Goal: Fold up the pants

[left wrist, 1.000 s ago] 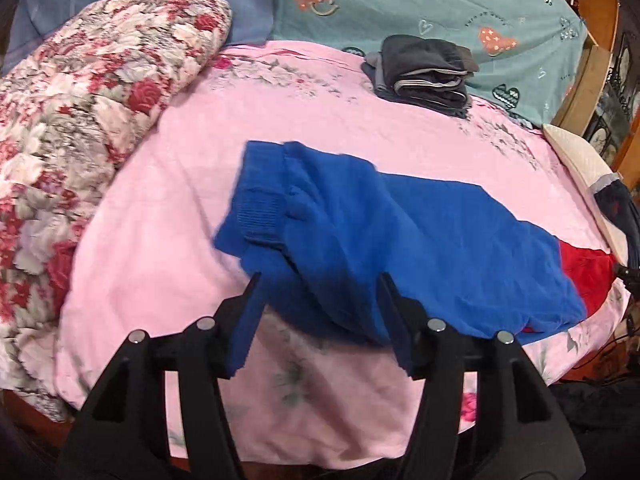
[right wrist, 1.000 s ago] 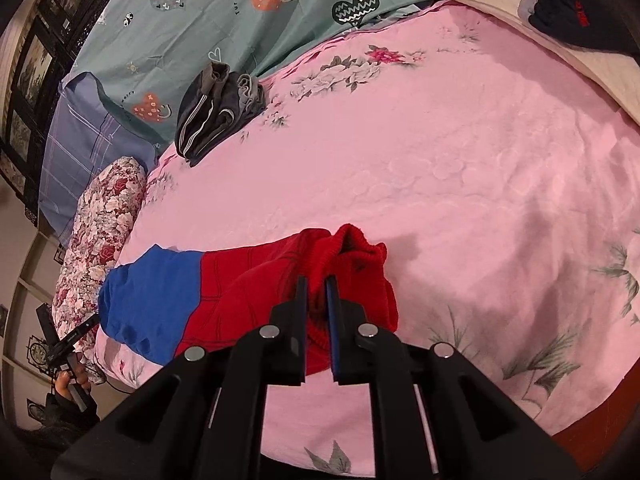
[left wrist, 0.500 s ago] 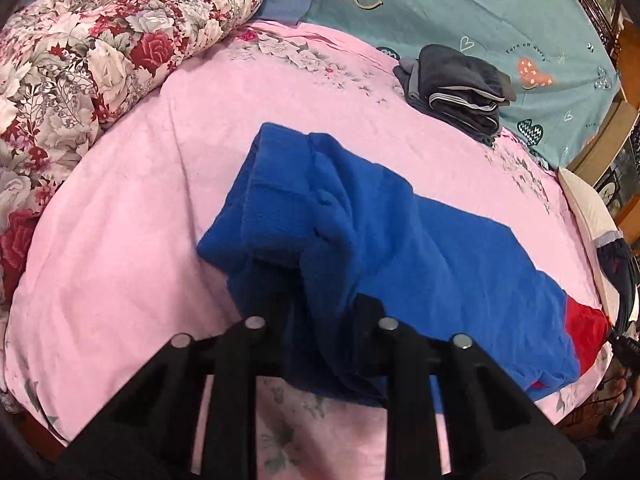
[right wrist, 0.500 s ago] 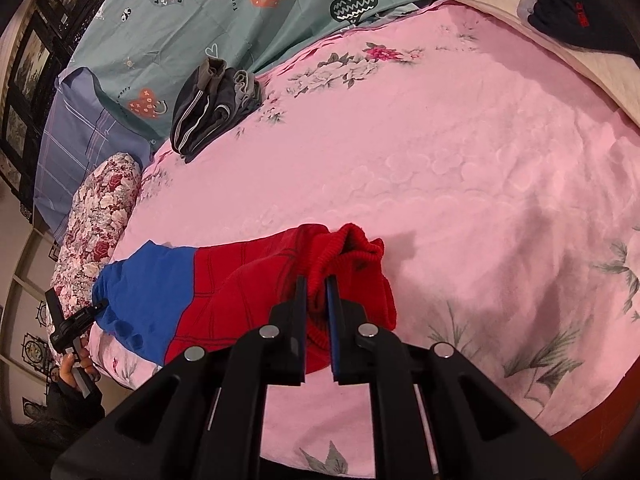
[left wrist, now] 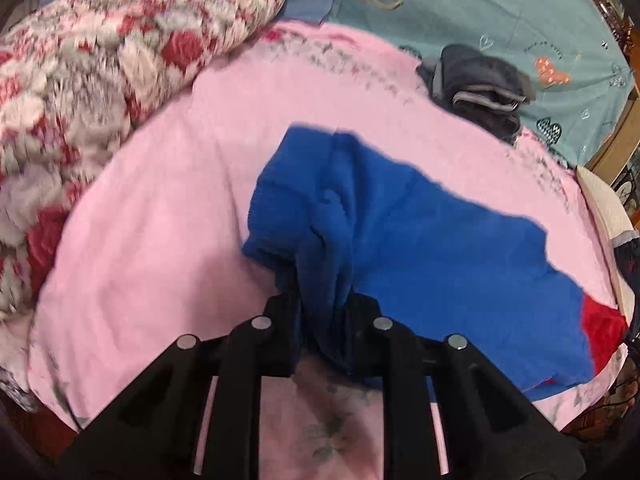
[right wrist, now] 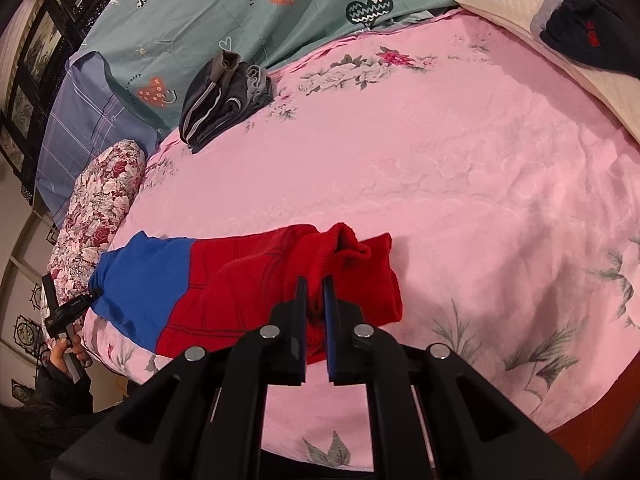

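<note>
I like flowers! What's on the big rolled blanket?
Red and white roses on the rolled blanket; clearest in the right wrist view.

Pink floral bedsheet [right wrist: 460, 168] covers bed; teal heart-print cloth [right wrist: 256, 12] along far side w/ blue plaid cloth [right wrist: 76, 120] beside it; rolled red/white floral quilt [left wrist: 100, 68] at one end; folded dark grey clothes stack [right wrist: 224, 100] on sheet nr teal cloth; cream quilted pillow [right wrist: 532, 32] at other end, dark navy garment [right wrist: 592, 40] lying on it.
</note>
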